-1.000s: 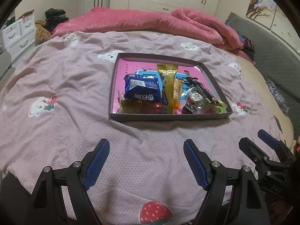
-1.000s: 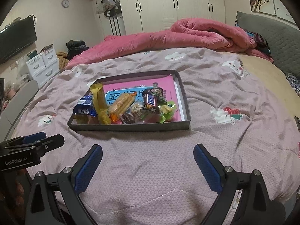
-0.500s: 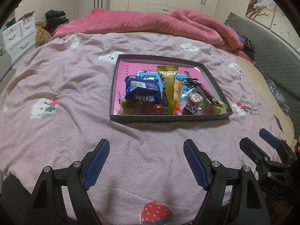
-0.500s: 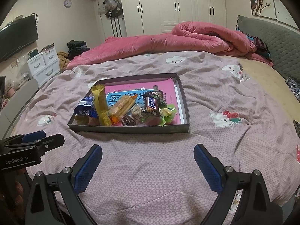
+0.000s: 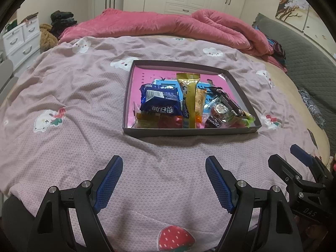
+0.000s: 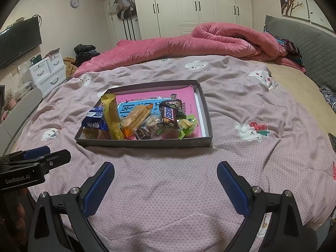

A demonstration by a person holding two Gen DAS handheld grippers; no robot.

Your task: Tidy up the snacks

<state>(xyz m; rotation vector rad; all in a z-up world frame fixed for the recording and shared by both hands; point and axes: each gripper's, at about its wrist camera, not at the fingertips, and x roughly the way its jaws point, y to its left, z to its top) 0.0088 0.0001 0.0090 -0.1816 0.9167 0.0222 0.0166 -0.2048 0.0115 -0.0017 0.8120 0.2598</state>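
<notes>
A rumpled pink quilt (image 6: 210, 40) lies before white wardrobes (image 6: 197, 6), beside a white drawer unit (image 6: 47, 71).

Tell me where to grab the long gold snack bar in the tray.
Grip the gold snack bar near its far crimped end, coming from above, fingers across its narrow width. That end lies raised and clear on the pink liner; its near end is wedged between the blue cookie pack and the orange wafer pack.

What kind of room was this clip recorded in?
A home bedroom, most likely: a bed with a rumpled pink quilt, white wardrobe doors behind it and a small drawer chest beside it.
</notes>
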